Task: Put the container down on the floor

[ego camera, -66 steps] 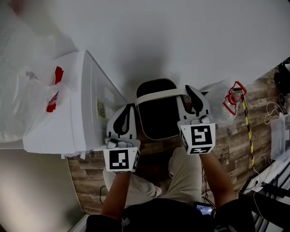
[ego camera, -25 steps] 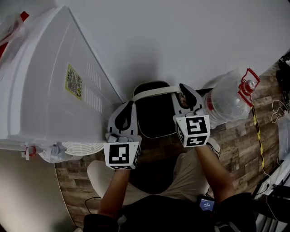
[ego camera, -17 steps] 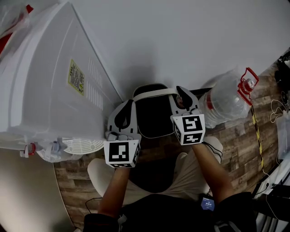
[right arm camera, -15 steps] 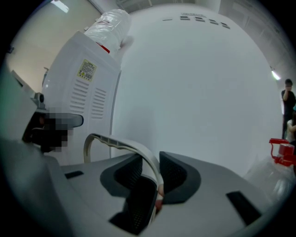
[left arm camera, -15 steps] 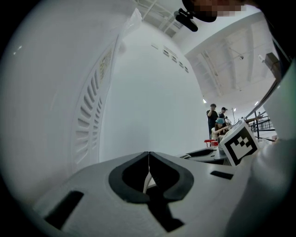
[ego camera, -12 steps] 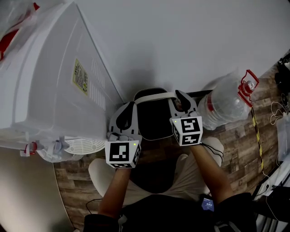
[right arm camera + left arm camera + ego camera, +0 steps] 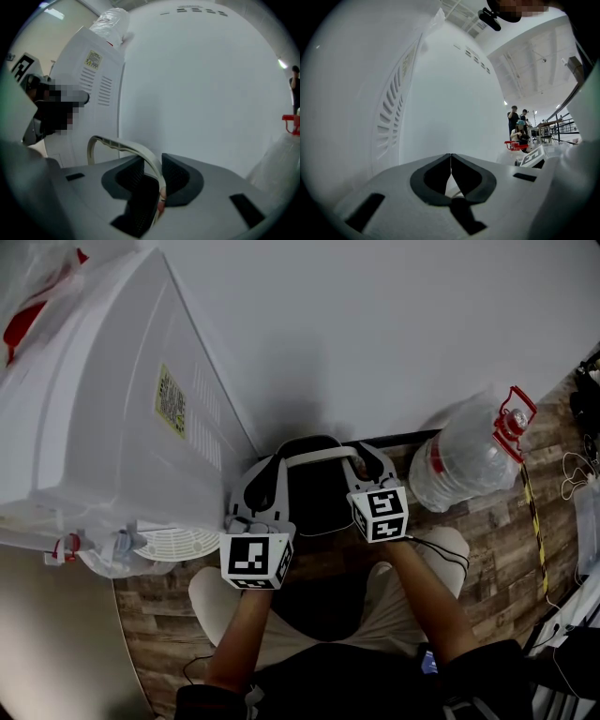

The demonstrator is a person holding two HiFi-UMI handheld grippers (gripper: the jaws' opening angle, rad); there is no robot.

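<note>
— How many grippers are working?
— Two. The right gripper (image 7: 153,171) is clamping the one white handle (image 7: 126,147), jaws barely apart. The left gripper (image 7: 451,159) is pinching closed, tips meeting.
— And the container?
— One black container (image 7: 314,493) is hanging between them by the wall (image 7: 375,334), beside one jug (image 7: 459,460). Whether it is touching the floor (image 7: 487,512) is unclear.

I can read no text anywhere. A yellow label (image 7: 172,401) sits on the side of the white appliance (image 7: 94,456), but its print is too small.
</note>
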